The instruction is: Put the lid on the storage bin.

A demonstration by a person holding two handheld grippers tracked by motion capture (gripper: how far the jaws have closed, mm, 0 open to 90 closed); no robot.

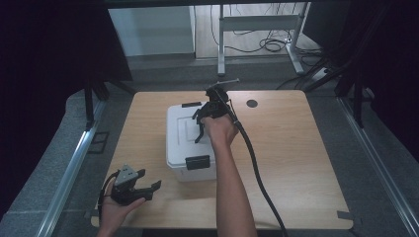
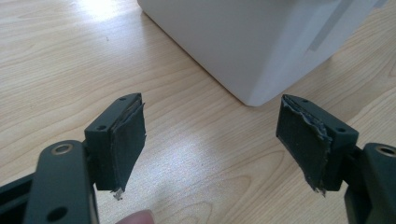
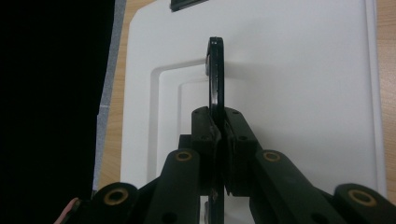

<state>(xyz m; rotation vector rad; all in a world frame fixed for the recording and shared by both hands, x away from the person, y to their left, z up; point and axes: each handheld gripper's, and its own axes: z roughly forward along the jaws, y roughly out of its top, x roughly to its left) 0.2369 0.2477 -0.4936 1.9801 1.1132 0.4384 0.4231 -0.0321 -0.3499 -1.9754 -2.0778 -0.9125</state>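
**High view, then each gripper: a white box with its handle pinched**

High view: a white box (image 1: 190, 143) sits near the middle of the wooden table (image 1: 296, 163), a black latch (image 1: 197, 162) on its near wall. The right gripper (image 1: 201, 129) hangs over the lid, jaws pointing down onto it, with the right hand (image 1: 220, 131) just behind and a thick cable (image 1: 259, 173) trailing back toward the near edge. The left gripper (image 1: 148, 182) rests in the left hand (image 1: 116, 210) at the table's near left corner, well apart from the box, its jaws spread and pointed toward the box's lower corner.

Left gripper view: the left gripper's (image 2: 210, 140) two padded jaws stand wide, nothing between them but bare tabletop (image 2: 70, 70). A corner of the box (image 2: 252, 42) lies ahead of the fingertips, slightly toward the right jaw, not touching either pad. The pads' edges look frayed.

Right gripper view: the right gripper's (image 3: 218, 135) jaws are clamped on a thin black handle (image 3: 215, 74), which stands on edge between the pads and runs on past the fingertips over the lid (image 3: 299, 93). A recessed panel in the lid lies under and just left of the handle.
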